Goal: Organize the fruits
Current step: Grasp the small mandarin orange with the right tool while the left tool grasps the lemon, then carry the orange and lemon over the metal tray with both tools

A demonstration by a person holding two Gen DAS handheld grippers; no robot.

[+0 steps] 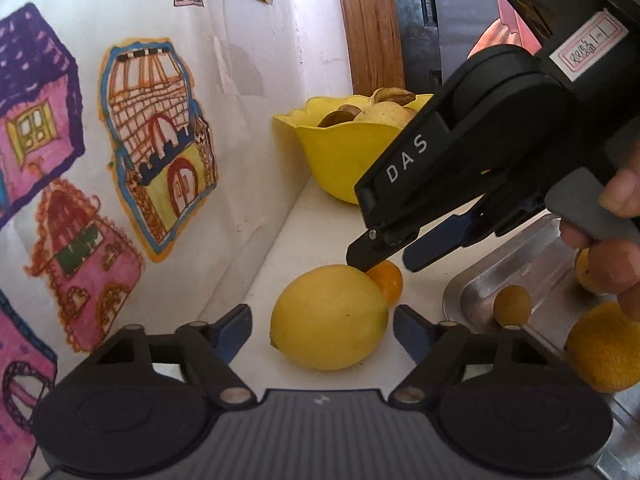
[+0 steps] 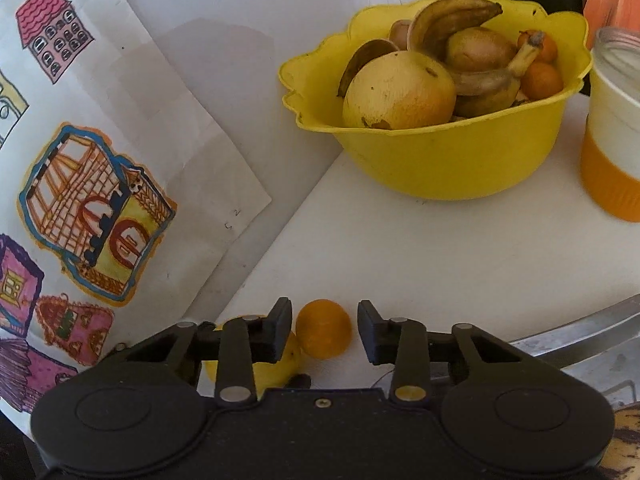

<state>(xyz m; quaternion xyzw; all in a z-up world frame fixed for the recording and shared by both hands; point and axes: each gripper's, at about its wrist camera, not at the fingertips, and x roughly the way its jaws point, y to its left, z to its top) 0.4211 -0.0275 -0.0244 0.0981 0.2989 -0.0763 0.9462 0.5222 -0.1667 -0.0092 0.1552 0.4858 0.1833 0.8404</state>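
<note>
A yellow lemon (image 1: 329, 317) lies on the white counter between the open fingers of my left gripper (image 1: 322, 330), untouched. A small orange fruit (image 1: 387, 282) sits just behind it. My right gripper (image 1: 384, 256) reaches down over that small orange. In the right wrist view the small orange (image 2: 323, 334) sits between the open fingers of my right gripper (image 2: 324, 330), which do not touch it, and the lemon (image 2: 276, 368) is partly hidden under the left finger. A yellow bowl (image 2: 440, 164) holds bananas, a large pale fruit and small oranges; it also shows in the left wrist view (image 1: 340, 152).
A metal tray (image 1: 532, 264) at the right holds several small yellow-orange fruits (image 1: 513, 306). A wall with children's house drawings (image 1: 156, 144) runs along the left. A white jar with an orange band (image 2: 614, 128) stands right of the bowl.
</note>
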